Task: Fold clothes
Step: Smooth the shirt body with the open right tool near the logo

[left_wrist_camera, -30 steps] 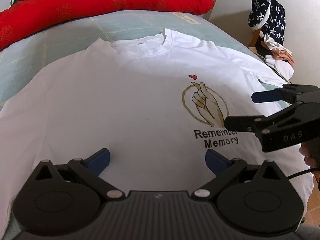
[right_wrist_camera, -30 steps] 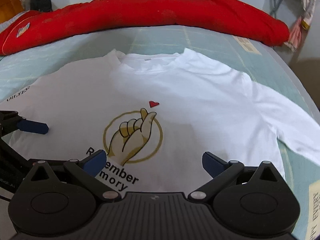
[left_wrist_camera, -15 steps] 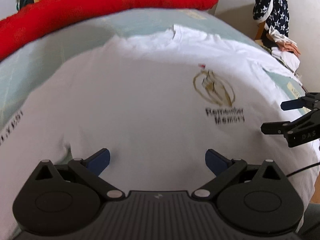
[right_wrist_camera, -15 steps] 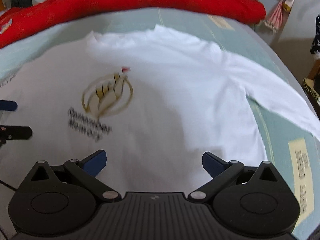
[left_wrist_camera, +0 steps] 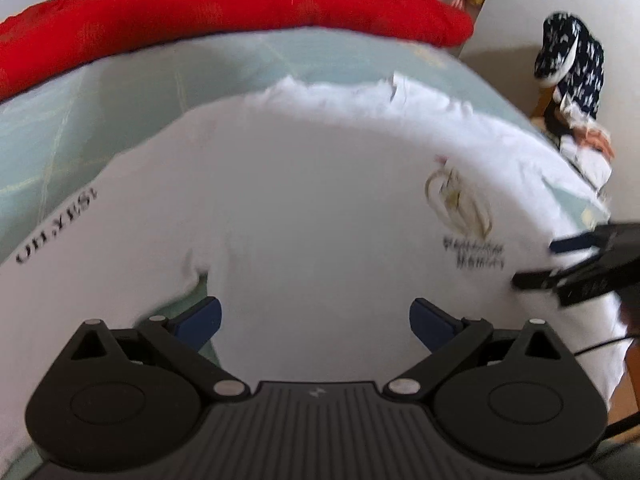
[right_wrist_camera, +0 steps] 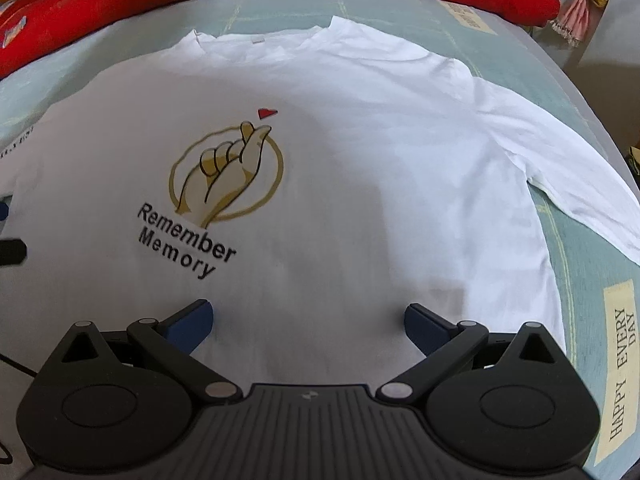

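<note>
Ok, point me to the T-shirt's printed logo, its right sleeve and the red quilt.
printed logo (right_wrist_camera: 226,182): right wrist view, on the hand drawing inside the gold ring.
right sleeve (right_wrist_camera: 576,192): right wrist view, mid-sleeve, lying flat.
red quilt (left_wrist_camera: 224,12): left wrist view, middle of its top.

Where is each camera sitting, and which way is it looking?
Left wrist: sits on the left gripper, low over the white T-shirt, facing the red quilt; its open fingers and the right gripper show.
Right wrist: sits on the right gripper, facing the shirt's finger-heart print and right sleeve; its open fingers show.
Shared: T-shirt, print, quilt, green bed sheet.
</note>
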`<action>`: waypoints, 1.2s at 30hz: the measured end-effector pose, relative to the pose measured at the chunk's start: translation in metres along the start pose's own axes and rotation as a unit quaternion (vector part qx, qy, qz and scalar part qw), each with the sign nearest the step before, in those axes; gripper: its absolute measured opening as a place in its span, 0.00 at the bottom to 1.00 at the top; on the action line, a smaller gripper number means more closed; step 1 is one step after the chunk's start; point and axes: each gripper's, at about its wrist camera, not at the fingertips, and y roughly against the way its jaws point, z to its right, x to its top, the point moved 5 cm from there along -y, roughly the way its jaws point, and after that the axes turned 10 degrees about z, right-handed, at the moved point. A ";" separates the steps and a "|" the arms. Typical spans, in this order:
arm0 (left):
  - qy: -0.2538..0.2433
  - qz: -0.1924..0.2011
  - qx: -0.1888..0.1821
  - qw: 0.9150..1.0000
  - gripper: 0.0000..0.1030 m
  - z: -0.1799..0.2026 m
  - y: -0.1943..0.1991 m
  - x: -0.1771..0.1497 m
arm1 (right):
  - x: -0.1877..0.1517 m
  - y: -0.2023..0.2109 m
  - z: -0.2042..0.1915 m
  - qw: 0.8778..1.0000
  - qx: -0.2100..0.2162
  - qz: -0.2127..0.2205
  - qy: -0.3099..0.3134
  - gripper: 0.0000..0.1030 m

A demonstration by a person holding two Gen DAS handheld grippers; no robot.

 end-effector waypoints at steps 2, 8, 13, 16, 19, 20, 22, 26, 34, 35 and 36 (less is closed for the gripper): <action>0.003 0.015 0.001 1.000 0.97 0.000 0.000 0.008 | 0.002 -0.001 0.001 1.000 -0.001 0.000 -0.001 1.00; 0.005 0.026 0.011 1.000 0.97 -0.006 -0.001 0.015 | 0.007 0.006 0.004 1.000 -0.009 0.015 0.006 1.00; 0.008 0.024 0.026 0.999 0.97 -0.009 0.005 0.009 | 0.010 0.004 0.000 1.000 0.000 0.019 0.008 1.00; 0.007 0.024 0.029 0.999 0.97 -0.007 0.007 0.007 | 0.015 0.002 -0.004 0.999 0.009 0.027 0.017 1.00; -0.001 0.031 0.027 0.999 0.97 -0.001 0.005 0.012 | 0.019 0.002 -0.007 0.999 0.013 0.036 0.029 1.00; -0.002 0.035 0.027 0.999 0.97 0.001 0.003 0.016 | 0.020 0.002 -0.007 0.999 0.015 0.039 0.035 1.00; -0.006 0.044 0.028 0.999 0.97 0.006 -0.002 0.024 | 0.026 0.000 -0.005 0.997 0.019 0.050 0.050 1.00; -0.024 0.057 0.042 0.997 0.97 0.013 -0.028 0.038 | 0.050 -0.010 0.002 0.993 0.029 0.089 0.077 1.00; -0.024 0.031 0.108 0.993 0.97 0.008 -0.069 0.036 | 0.092 -0.057 0.049 0.990 0.062 0.104 0.076 1.00; -0.023 0.025 0.121 0.992 0.97 0.007 -0.069 0.035 | 0.090 -0.063 0.058 0.991 0.065 0.092 0.071 1.00; -0.023 0.020 0.135 0.990 0.97 0.005 -0.068 0.033 | 0.087 -0.067 0.067 0.993 0.069 0.079 0.063 1.00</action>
